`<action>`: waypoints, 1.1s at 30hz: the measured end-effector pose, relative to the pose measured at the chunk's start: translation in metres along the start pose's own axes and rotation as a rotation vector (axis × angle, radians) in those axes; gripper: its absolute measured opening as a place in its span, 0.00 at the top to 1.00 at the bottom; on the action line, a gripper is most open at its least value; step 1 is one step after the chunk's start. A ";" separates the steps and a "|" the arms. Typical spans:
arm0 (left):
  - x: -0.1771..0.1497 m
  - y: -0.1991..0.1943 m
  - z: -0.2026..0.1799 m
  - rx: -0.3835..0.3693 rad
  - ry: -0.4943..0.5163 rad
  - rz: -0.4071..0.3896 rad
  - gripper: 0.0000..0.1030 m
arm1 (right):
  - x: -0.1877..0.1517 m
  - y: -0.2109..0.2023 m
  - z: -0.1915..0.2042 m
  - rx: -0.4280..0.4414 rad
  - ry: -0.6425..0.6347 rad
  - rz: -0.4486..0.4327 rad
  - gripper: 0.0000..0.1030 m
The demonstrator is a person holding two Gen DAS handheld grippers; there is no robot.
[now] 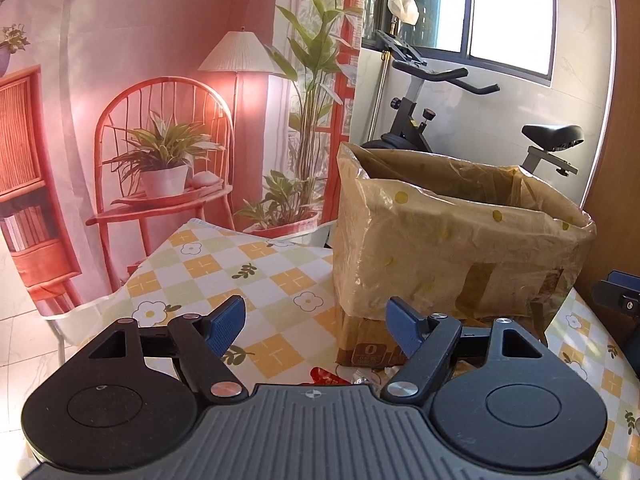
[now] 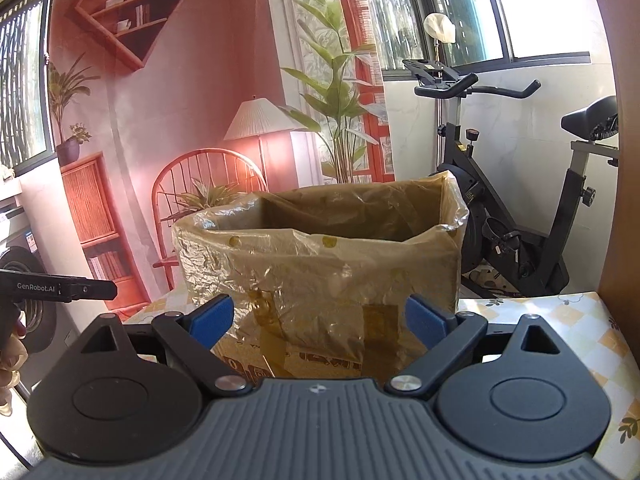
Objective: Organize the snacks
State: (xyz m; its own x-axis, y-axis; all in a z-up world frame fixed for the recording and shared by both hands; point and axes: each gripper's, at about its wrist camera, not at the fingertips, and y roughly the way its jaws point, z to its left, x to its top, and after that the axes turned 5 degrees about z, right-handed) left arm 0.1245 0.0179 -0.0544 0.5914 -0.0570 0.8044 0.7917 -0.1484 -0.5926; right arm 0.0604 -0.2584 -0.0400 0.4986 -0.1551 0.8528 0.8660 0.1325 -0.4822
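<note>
A cardboard box (image 1: pixel 452 256) lined with a yellowish dotted plastic bag stands on the checked tablecloth (image 1: pixel 240 264). It also fills the middle of the right wrist view (image 2: pixel 320 276). My left gripper (image 1: pixel 316 326) is open and empty, in front of the box's left corner. Snack wrappers (image 1: pixel 326 376), red and silver, lie just below it, mostly hidden by the gripper body. My right gripper (image 2: pixel 320 322) is open and empty, facing the box's near wall. The box's inside is hidden.
An exercise bike (image 2: pixel 516 216) stands behind the table by the window. A printed room backdrop (image 1: pixel 160 120) hangs at the left. The right gripper's edge (image 1: pixel 618 296) shows at the far right, the left one (image 2: pixel 56 286) at the far left. A wooden panel (image 2: pixel 628 200) borders the right.
</note>
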 end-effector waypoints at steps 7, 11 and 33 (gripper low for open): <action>-0.030 0.008 0.006 -0.004 -0.021 0.069 0.23 | -0.042 0.003 -0.002 -0.051 -0.029 0.095 0.07; -0.043 0.016 0.007 -0.012 -0.032 0.106 0.23 | -0.063 0.010 0.004 -0.102 -0.071 0.173 0.11; -0.011 0.016 0.038 0.045 -0.114 0.037 0.36 | -0.064 0.025 -0.009 -0.160 -0.167 0.226 0.45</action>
State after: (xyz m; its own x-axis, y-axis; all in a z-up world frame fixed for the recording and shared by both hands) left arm 0.1363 0.0535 -0.0743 0.6319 0.0510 0.7734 0.7736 -0.1034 -0.6252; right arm 0.0505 -0.2535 -0.1086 0.6774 0.0251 0.7351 0.7355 -0.0122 -0.6774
